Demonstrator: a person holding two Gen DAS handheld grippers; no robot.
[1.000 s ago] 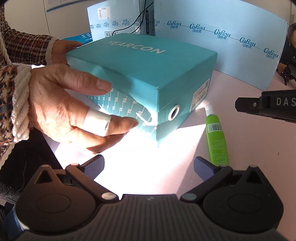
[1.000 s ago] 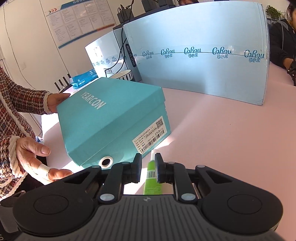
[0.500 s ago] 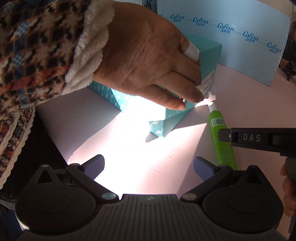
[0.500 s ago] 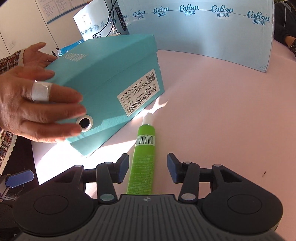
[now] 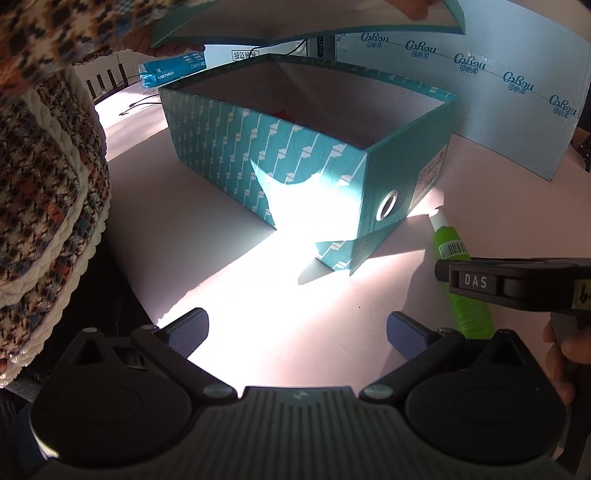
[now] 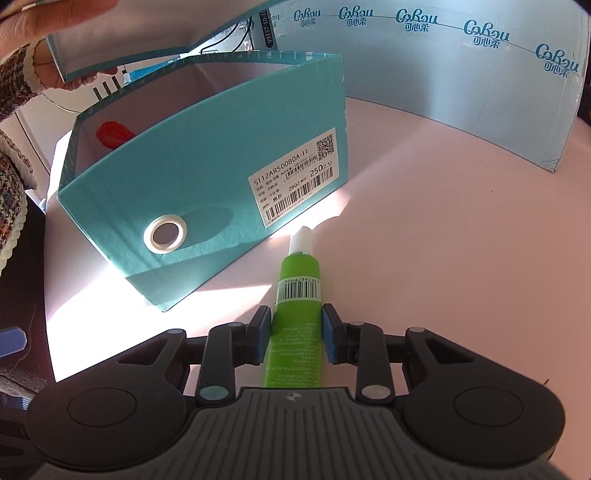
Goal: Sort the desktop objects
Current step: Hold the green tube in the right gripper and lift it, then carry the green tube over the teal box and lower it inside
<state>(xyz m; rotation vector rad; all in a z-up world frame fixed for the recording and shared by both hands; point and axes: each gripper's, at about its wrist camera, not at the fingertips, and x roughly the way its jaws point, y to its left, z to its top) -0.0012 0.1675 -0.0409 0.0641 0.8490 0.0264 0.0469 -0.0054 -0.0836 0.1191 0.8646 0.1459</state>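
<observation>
A teal shoe box (image 5: 295, 155) (image 6: 207, 206) stands open on the pale pink table. A bare hand holds its lid (image 5: 306, 18) (image 6: 122, 44) up above it. A red object (image 6: 112, 133) lies inside the box. A green tube (image 6: 297, 314) (image 5: 461, 280) with a white cap lies on the table next to the box's labelled end. My right gripper (image 6: 296, 334) is shut on the green tube, its blue pads against both sides. My left gripper (image 5: 297, 330) is open and empty, near the table's front edge, short of the box.
A large light blue carton (image 5: 498, 92) (image 6: 461, 74) with printed logos stands behind the box. A blue packet (image 5: 173, 70) and cables lie at the far left. A person's patterned sleeve (image 5: 44, 184) fills the left side. The table (image 6: 461, 240) stretches to the right.
The hand lifted the lid off the box, which now stands open. My right gripper moved forward and closed on the green tube. The left gripper has stayed open.
</observation>
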